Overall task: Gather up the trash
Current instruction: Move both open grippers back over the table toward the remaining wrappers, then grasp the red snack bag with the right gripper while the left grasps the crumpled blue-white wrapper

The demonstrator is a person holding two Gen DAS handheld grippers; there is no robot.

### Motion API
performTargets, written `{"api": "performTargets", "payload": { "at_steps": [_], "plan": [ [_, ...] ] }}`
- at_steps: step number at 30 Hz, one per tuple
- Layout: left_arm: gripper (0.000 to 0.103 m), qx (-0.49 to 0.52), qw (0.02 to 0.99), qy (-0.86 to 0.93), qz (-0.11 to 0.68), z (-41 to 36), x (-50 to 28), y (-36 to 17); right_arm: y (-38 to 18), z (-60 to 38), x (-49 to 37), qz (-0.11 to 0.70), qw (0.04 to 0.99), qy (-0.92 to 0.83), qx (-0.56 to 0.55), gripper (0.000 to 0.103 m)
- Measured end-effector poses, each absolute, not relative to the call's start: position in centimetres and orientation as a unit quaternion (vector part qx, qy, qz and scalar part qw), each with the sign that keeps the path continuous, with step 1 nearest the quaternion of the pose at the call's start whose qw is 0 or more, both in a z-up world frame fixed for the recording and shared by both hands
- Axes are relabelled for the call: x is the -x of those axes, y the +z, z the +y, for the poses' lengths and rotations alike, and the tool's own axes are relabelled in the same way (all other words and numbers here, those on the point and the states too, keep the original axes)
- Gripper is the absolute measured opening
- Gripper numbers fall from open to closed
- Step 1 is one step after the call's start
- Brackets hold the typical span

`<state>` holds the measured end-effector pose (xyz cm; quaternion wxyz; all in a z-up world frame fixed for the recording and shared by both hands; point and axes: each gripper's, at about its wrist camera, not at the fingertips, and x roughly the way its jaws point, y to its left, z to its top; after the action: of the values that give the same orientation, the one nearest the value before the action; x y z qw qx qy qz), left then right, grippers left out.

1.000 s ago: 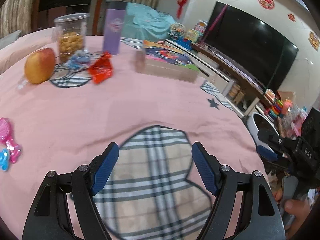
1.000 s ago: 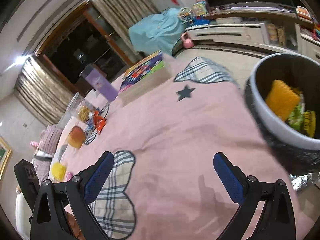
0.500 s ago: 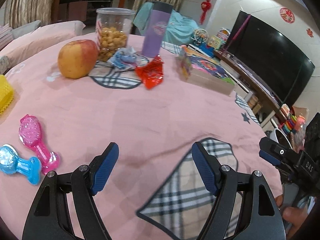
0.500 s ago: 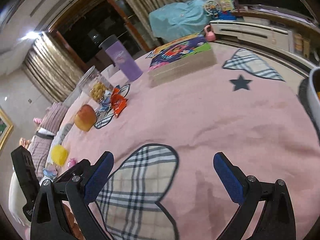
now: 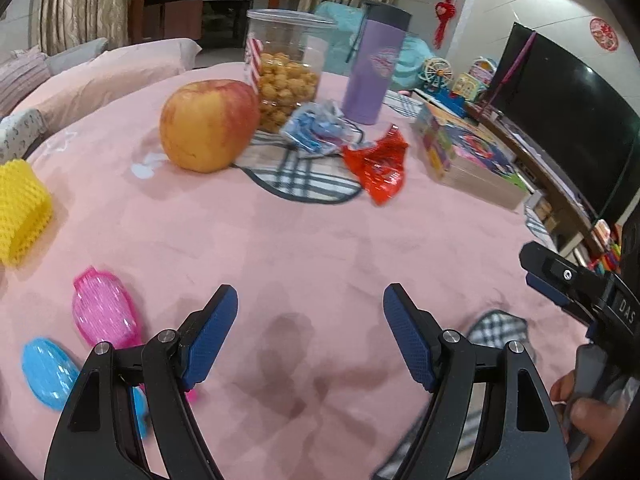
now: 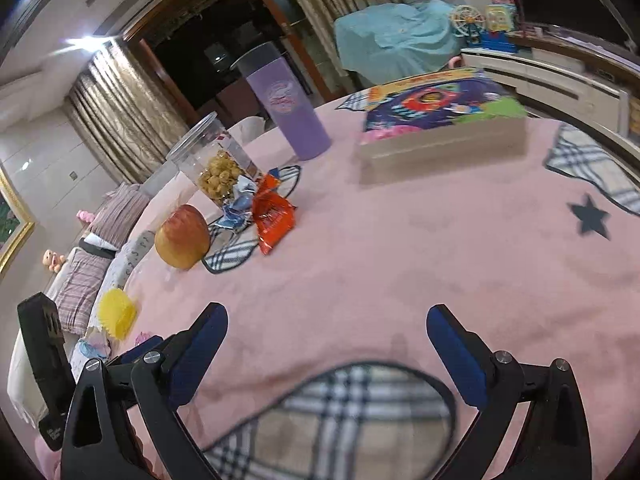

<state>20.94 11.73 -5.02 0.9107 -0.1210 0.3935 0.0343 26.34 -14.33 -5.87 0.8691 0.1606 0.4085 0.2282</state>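
A crumpled red snack wrapper [image 5: 378, 168] lies on the pink tablecloth, beside a crumpled blue-and-clear wrapper [image 5: 316, 128]. Both also show in the right wrist view, the red wrapper [image 6: 273, 216] and the blue wrapper [image 6: 236, 208]. A yellow foam fruit net [image 5: 22, 210] sits at the far left, and shows in the right view [image 6: 117, 312]. My left gripper [image 5: 310, 334] is open and empty, low over the cloth, well short of the wrappers. My right gripper [image 6: 326, 354] is open and empty, to the right of the left one.
An apple [image 5: 208, 124], a clear jar of snacks [image 5: 286, 68], a purple tumbler [image 5: 376, 64] and a boxed puzzle [image 5: 468, 152] stand around the wrappers. Pink [image 5: 102, 312] and blue [image 5: 48, 372] toy brushes lie near my left fingers. The table edge falls off at right.
Both grippers have swung left and forward toward the apple and wrappers. The grey bin with trash has left the right wrist view. Both jaws stayed open.
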Motion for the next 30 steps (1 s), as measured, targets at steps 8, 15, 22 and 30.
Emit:
{"api": "performTargets", "payload": {
  "at_steps": [8,15,22,30],
  "plan": [
    [0.077,0.112,0.909,0.053,0.399,13.2,-23.4,-5.3,-7.2,-10.5,-30.8,0.420,0.859,0.250,-0.154,0.091],
    [0.077,0.098,0.910,0.053,0.399,13.2,-26.0,-4.9,-7.7,-8.0,-35.0,0.425,0.853,0.262,-0.154,0.081],
    [0.077,0.088,0.911,0.050,0.400,13.3,-28.9,-5.0,-8.3,-6.8,-37.8,0.431,0.843,0.271,-0.173,0.075],
    [0.077,0.081,0.911,0.042,0.401,12.7,-31.0,-4.9,-8.4,-7.2,-38.0,0.435,0.827,0.299,-0.193,0.036]
  ]
}}
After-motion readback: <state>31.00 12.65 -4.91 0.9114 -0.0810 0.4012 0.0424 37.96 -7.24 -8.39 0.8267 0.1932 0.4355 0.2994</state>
